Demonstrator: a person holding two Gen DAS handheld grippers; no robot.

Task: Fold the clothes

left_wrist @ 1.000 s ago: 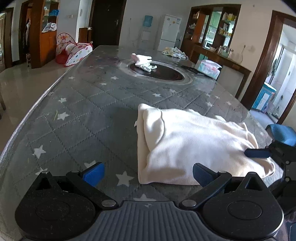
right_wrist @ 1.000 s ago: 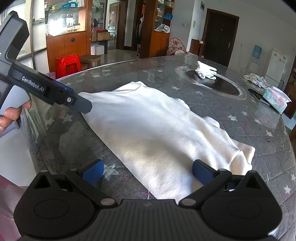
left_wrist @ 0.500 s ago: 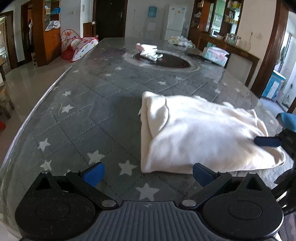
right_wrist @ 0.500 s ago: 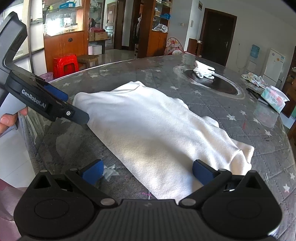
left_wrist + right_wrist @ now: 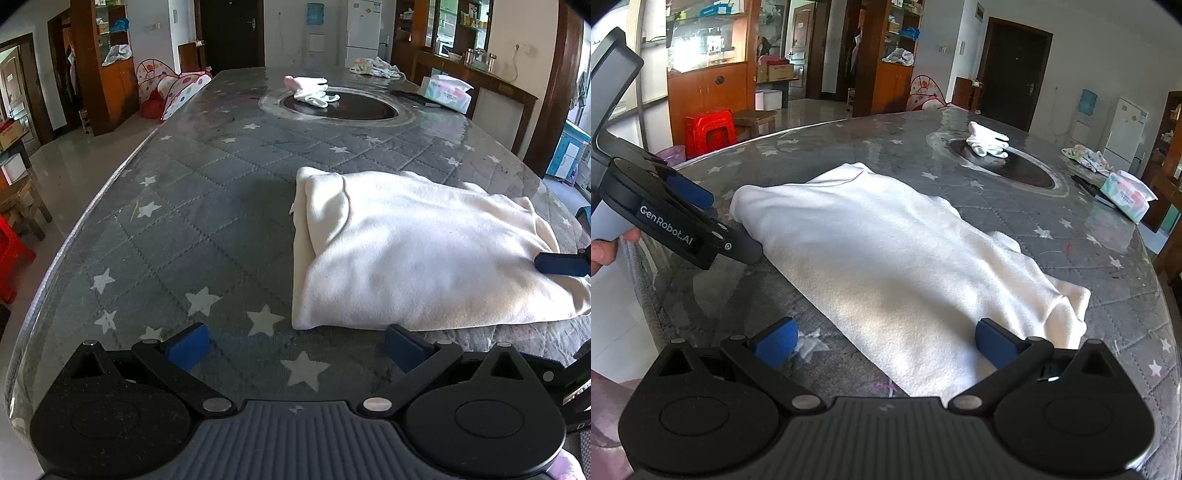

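Observation:
A white folded garment (image 5: 417, 251) (image 5: 905, 258) lies flat on the grey star-patterned table (image 5: 207, 229), near its front edge. My left gripper (image 5: 295, 345) is open and holds nothing. It sits low over the table, just off the garment's front left corner. The right wrist view shows the left gripper (image 5: 731, 227) beside the garment's left end, held by a hand (image 5: 605, 251). My right gripper (image 5: 884, 341) is open over the garment's near edge, with cloth showing between its fingers. One of its fingers (image 5: 557, 264) rests over the garment's right end.
White gloves (image 5: 312, 92) lie on a dark round inset (image 5: 369, 110) at the table's middle. A tissue pack (image 5: 448, 94) and a patterned cloth (image 5: 373, 66) sit further back. The table's curved edge (image 5: 92, 206) runs down the left. A red stool (image 5: 709, 129) stands beyond it.
The left gripper has dropped lower and closer to the garment's left end, with its view shifted so the garment sits further right. The garment and the right gripper have barely moved.

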